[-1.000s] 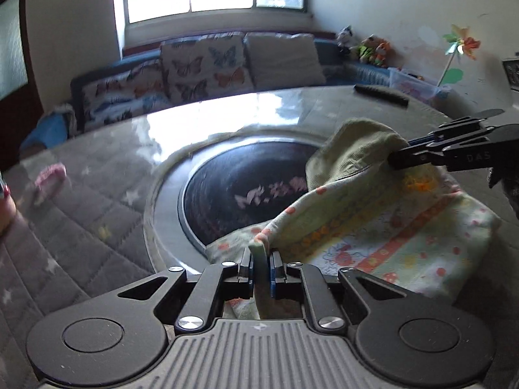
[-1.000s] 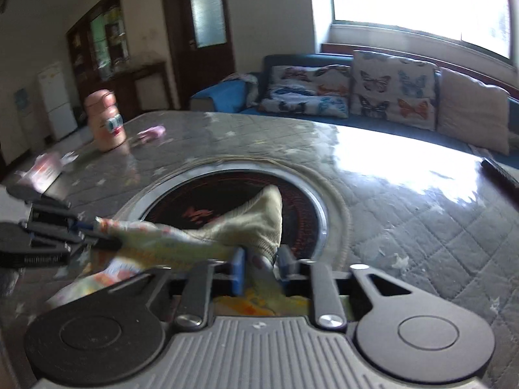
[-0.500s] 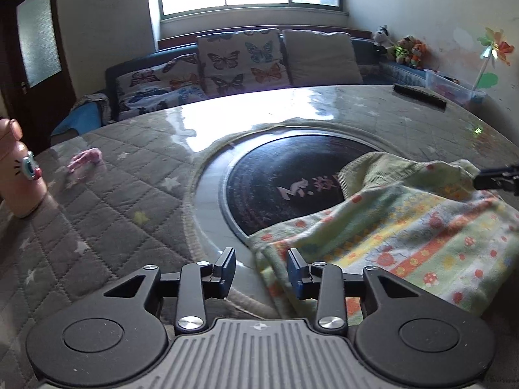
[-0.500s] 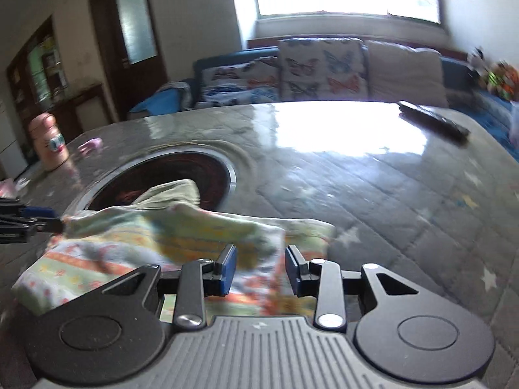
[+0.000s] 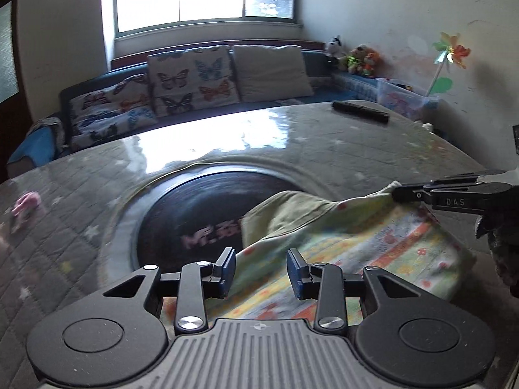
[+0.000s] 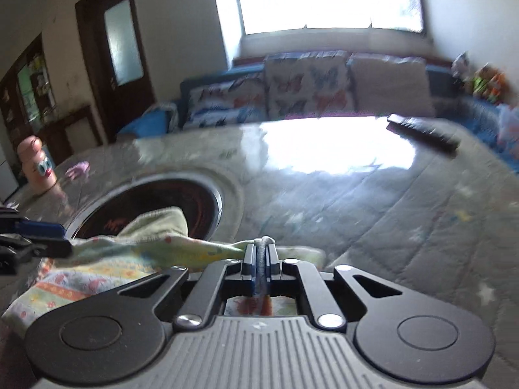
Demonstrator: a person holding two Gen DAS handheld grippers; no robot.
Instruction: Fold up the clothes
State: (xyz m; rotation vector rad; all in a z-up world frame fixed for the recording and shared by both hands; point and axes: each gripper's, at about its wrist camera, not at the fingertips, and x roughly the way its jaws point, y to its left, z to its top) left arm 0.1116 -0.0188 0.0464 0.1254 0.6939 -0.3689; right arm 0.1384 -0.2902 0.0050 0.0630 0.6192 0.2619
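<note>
Right gripper jaws clamped on edge of patterned garment. Left gripper jaws apart above garment, gripping nothing.

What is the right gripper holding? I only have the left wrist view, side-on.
Observer: In the right wrist view, the right gripper is shut on a white hem of the green-and-yellow patterned cloth garment. The hem pokes up between the pads.
Operator: Is the left one gripping too?
Observer: No. Seen from that side, the left gripper stands open at the garment's left edge and presses nothing.
Operator: Anything beyond my left border?
Observer: A peach bottle-shaped toy with cartoon eyes stands upright on the quilted grey table cover.
</note>
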